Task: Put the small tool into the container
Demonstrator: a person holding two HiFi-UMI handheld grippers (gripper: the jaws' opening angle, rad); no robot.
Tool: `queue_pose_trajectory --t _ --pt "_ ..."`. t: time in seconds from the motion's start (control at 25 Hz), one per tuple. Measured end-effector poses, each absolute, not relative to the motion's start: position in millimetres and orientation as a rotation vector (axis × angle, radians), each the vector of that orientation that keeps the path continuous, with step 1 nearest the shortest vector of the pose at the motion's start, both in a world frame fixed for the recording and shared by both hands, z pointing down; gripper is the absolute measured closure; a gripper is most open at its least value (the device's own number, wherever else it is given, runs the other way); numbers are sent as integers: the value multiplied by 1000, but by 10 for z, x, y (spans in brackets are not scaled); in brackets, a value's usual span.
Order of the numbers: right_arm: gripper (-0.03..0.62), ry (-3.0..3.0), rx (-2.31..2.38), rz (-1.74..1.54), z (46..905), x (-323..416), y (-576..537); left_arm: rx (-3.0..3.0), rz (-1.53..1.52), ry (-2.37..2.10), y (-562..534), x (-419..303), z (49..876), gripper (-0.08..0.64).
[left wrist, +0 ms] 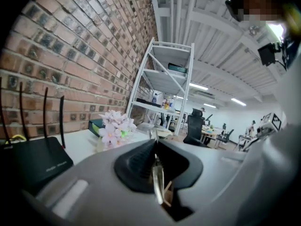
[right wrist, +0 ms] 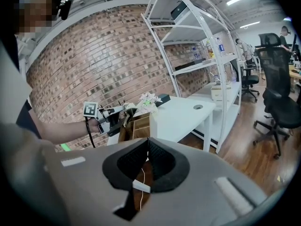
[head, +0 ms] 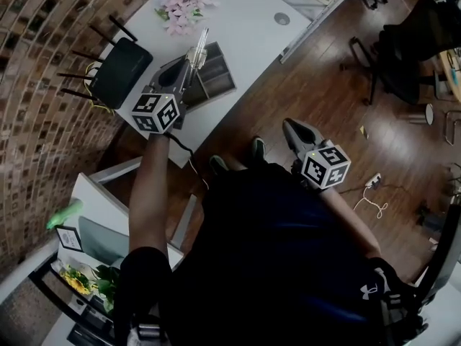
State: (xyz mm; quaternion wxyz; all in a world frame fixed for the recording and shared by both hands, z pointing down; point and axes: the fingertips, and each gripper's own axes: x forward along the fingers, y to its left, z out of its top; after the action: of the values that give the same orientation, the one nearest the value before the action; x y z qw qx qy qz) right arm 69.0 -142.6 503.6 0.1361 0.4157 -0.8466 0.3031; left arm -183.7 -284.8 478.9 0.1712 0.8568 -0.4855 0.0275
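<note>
My left gripper (head: pixel 189 62) is shut on a small silvery metal tool (head: pixel 199 47) whose tip sticks out past the jaws. It hovers at the near edge of a compartmented box container (head: pixel 216 78) on the white table (head: pixel 245 20). In the left gripper view the tool (left wrist: pixel 158 185) sits pinched between the closed jaws of the left gripper (left wrist: pixel 156 145). My right gripper (head: pixel 290 127) hangs over the wooden floor, away from the table, its jaws shut on nothing. From the right gripper (right wrist: pixel 147 142) I see the left gripper (right wrist: pixel 123 111) above the container (right wrist: pixel 136 126).
A black router (head: pixel 119 71) with several antennas stands left of the container. Pink artificial flowers (head: pixel 181 6) lie at the table's far side. A white metal shelf (right wrist: pixel 197 32) stands behind the table. An office chair (right wrist: pixel 277 88) and a cable (head: pixel 371 193) are on the floor.
</note>
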Motion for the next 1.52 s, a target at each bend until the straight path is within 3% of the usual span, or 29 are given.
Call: queue_pose_trajectory --t 1.2,1.52 --pt "581 -2476 1065 956 5076 168 -1503 2172 330 -1486 -2080 -2214 5847 532" --pt "581 -2492 1037 917 5015 5 -1470 2134 327 -1477 -1957 -2310 5912 415"
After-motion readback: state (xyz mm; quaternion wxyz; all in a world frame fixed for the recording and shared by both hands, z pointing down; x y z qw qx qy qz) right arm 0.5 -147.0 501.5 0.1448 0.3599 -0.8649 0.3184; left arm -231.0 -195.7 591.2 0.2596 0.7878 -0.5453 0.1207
